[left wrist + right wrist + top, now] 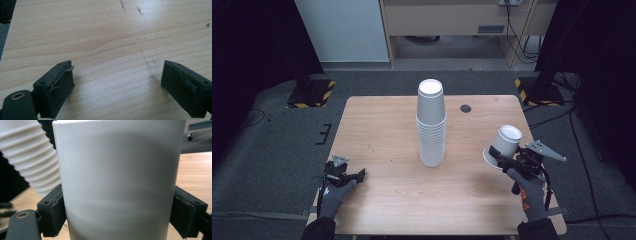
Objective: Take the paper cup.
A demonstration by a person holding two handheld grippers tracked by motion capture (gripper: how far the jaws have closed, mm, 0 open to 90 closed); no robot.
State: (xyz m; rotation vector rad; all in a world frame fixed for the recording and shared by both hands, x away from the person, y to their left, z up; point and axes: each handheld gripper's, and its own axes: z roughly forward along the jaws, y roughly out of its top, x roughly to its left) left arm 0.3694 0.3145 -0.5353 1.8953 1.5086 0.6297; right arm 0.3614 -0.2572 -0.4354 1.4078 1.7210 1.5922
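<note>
Matt white paper cup point(120, 180); wood-grain table point(105, 37)

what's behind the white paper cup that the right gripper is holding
In the right gripper view, the ribbed tall stack of white paper cups shows behind the single white paper cup, with wooden table on the other side. Whatever lies directly behind the cup is covered.

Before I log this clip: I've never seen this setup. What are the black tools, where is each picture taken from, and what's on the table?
A person in grey gloves holds hand-held tongs in each hand; there is no robot arm. The high view looks down on the wooden table. The other two pictures come from cameras riding on each tool, looking along its two black jaws. A tall stack of white cups stands upside down mid-table. The right tongs are shut on a single cup, lifted and tilted near the right edge. The left tongs are open, holding nothing, low over bare wood near the left edge.
</note>
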